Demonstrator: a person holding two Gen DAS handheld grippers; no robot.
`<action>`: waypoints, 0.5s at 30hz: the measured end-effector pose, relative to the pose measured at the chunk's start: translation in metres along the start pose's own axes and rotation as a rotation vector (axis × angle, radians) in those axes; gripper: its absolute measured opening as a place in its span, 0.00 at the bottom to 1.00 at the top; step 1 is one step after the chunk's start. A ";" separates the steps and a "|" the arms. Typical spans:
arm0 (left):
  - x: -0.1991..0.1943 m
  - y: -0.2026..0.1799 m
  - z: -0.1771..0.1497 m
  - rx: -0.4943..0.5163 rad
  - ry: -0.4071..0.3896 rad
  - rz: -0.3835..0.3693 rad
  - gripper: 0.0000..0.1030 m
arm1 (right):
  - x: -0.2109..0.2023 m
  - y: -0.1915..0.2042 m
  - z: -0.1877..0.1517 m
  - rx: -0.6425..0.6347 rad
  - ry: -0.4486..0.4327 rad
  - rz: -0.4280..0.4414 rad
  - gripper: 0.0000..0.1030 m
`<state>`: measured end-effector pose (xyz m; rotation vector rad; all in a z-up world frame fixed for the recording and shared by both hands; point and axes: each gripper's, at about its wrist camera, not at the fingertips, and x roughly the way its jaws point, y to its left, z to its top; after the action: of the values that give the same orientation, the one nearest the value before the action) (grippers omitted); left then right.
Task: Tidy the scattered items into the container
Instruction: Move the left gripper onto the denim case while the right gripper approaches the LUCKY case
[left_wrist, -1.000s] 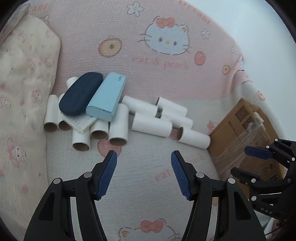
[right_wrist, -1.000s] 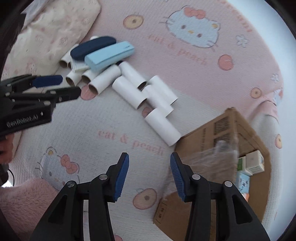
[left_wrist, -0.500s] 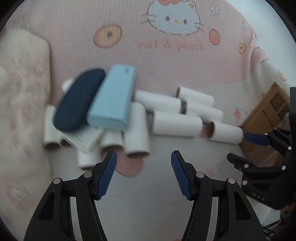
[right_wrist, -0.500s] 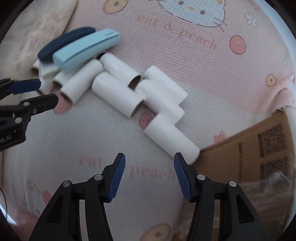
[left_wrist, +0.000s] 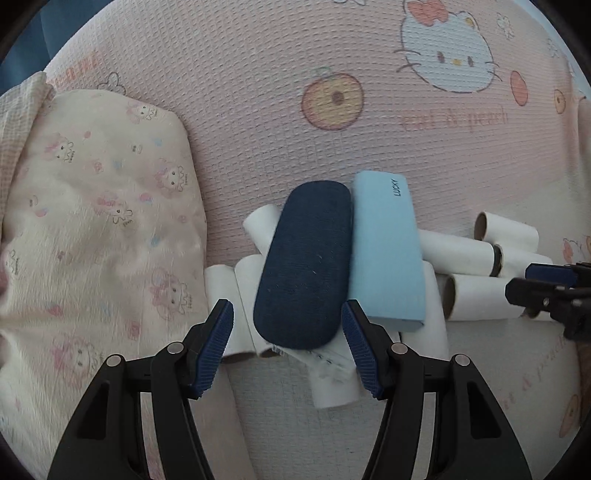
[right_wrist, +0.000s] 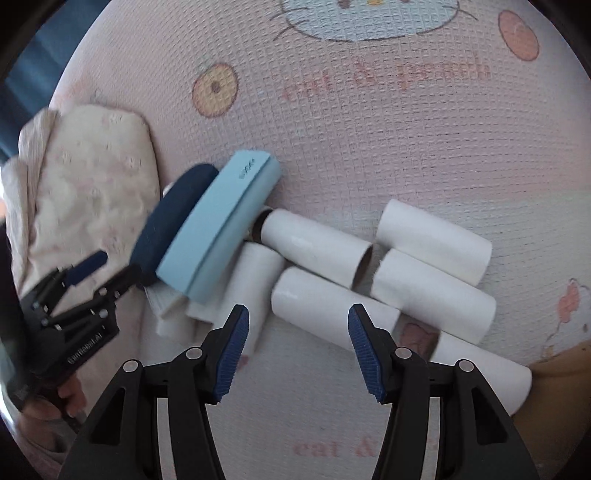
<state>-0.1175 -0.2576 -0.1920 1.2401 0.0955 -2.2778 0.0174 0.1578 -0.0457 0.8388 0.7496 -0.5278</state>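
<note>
Both hands just swung in on the pile. My left gripper (left_wrist: 287, 341) now gapes wide around the navy glasses case (left_wrist: 304, 266), mid-frame, not touching; my right gripper (right_wrist: 297, 345) (nothing held) hovers over a cardboard tube (right_wrist: 332, 304), so grabbing comes next; the box's a brown sliver, lower right.

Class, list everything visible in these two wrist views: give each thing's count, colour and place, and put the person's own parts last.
Glasses case: one, navy, atop the tube pile, its near end between the left gripper's open fingers.
Box: one, light blue, beside the glasses case.
Cardboard tubes: at least nine, white, scattered on the bedspread.
Bedspread: one, pink, cat print, underneath everything.
Pillow: one, cream, left.
Cardboard box: brown corner, far right.
Left gripper: black, blue pads, open.
Right gripper: same, open, above the tubes.
</note>
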 end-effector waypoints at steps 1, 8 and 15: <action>0.003 0.003 0.003 -0.006 0.007 -0.019 0.63 | 0.001 0.000 0.002 0.012 -0.005 0.030 0.53; 0.021 0.008 0.010 -0.024 0.037 -0.038 0.63 | 0.031 0.016 0.016 0.090 -0.034 0.199 0.67; 0.033 0.003 0.017 0.030 0.097 -0.116 0.63 | 0.063 0.036 0.030 0.093 0.021 0.341 0.67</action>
<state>-0.1432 -0.2794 -0.2083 1.3943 0.1732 -2.3240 0.0927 0.1455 -0.0638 1.0359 0.5879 -0.2501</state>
